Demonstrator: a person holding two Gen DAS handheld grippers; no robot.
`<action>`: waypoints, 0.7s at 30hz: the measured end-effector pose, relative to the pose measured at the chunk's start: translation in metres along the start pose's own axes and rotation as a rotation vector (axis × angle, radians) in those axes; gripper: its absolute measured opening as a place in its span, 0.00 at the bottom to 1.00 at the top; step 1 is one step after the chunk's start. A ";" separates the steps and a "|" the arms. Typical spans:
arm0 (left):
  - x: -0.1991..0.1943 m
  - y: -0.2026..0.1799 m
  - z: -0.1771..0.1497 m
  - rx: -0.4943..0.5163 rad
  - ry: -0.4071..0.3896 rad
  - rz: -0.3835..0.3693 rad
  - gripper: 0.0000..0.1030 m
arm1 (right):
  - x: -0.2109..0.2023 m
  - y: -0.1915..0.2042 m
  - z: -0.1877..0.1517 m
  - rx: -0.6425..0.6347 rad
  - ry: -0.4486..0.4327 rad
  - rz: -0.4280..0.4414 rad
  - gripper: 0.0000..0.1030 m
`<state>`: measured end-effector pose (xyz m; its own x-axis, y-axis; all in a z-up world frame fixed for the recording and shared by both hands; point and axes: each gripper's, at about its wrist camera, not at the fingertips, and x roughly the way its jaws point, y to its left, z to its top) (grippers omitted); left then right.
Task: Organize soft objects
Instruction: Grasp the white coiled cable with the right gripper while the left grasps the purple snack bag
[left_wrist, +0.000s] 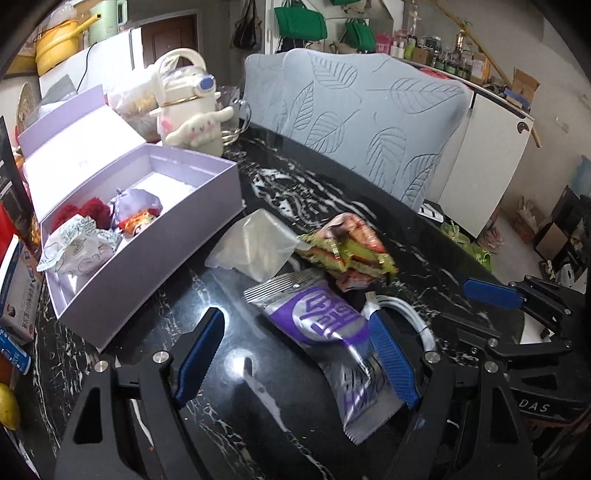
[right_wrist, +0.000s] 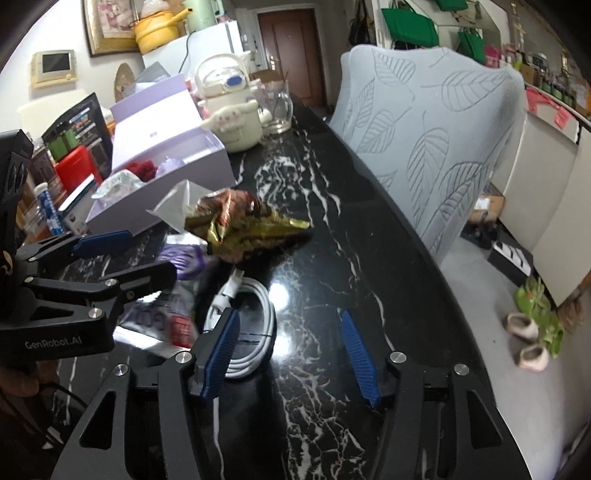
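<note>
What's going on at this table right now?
A person holds two grippers over a black marble table, sorting soft items into an open lavender box that already contains a doll and a few other soft things. Both the left gripper and the right gripper are open and empty. A purple snack packet, a green-and-red wrapper, a clear bag and a coiled white cable lie on the tabletop.

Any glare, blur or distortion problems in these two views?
Left wrist view: sharp, lamp glare spots on the black marble table, strong fisheye bending. Right wrist view: motion blur smears the purple snack packet, glare beside the white cable.
</note>
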<state>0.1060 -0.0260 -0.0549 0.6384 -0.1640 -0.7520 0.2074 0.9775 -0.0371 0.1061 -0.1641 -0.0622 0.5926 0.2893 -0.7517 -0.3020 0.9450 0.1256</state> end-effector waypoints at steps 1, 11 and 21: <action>-0.001 0.002 0.000 -0.002 -0.004 -0.001 0.78 | 0.002 0.000 0.000 0.001 0.006 0.006 0.59; -0.006 0.035 -0.007 -0.058 -0.002 0.029 0.78 | 0.015 0.016 0.003 -0.008 0.020 0.065 0.69; -0.013 0.068 -0.015 -0.139 0.011 0.061 0.78 | 0.032 0.034 0.000 -0.081 0.043 -0.004 0.70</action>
<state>0.1008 0.0444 -0.0578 0.6386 -0.1028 -0.7626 0.0635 0.9947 -0.0808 0.1149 -0.1229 -0.0815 0.5621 0.2767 -0.7794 -0.3600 0.9303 0.0706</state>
